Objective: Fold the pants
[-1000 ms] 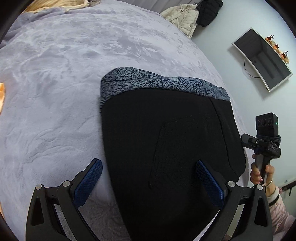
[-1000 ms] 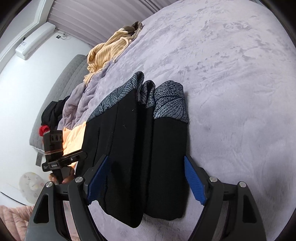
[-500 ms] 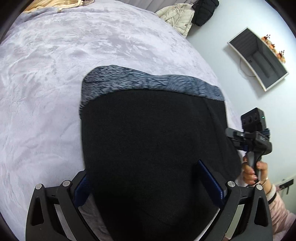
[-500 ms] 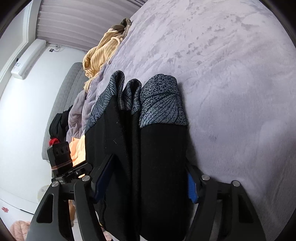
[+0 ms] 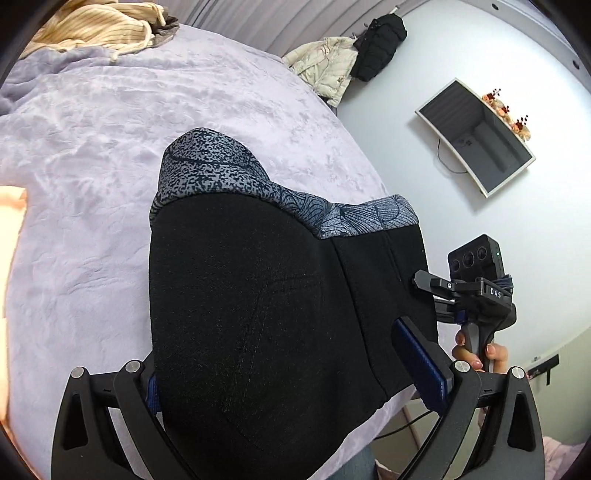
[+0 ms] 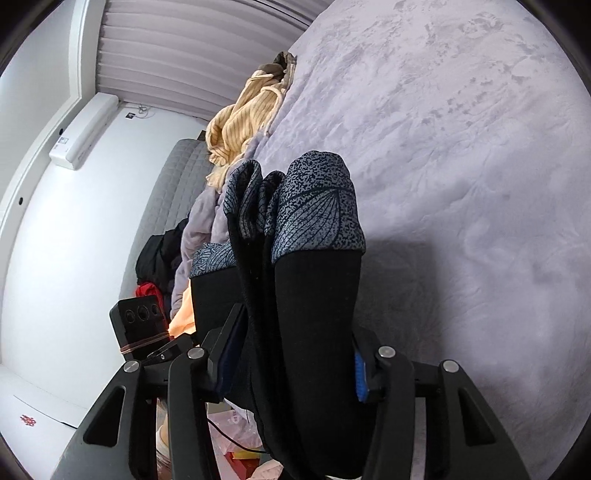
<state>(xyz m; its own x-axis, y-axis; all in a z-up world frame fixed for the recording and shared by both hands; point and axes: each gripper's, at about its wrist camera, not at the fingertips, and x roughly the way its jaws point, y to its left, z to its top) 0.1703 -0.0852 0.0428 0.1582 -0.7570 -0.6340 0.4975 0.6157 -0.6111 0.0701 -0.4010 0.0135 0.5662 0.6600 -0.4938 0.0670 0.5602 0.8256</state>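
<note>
The folded black pants (image 5: 258,314) with a grey leaf-print waistband (image 5: 207,170) hang a little above the lavender bed cover (image 5: 92,147) and throw a shadow on it. My right gripper (image 6: 295,343) has its jaws closing on the stacked layers (image 6: 317,314), and both pads press the fabric. In the left wrist view the right gripper (image 5: 436,291) bites the pants' right edge, held by a person's hand (image 5: 480,354). My left gripper (image 5: 280,369) stays wide open. The pants drape over its left finger and hide it, while the blue pad (image 5: 417,362) on the right shows above the cloth.
A striped beige garment (image 5: 92,26) lies at the bed's far end, and an orange cloth (image 5: 11,210) at its left edge. Jackets (image 5: 332,62) and a screen (image 5: 476,136) hang on the wall past the bed's right edge. Dark and red clothes (image 6: 159,258) are piled by the headboard.
The pants have risen off the bed and fill more of both views. The right jaws have narrowed onto the stack. The left jaws stand as wide as before, with cloth now over the left finger.
</note>
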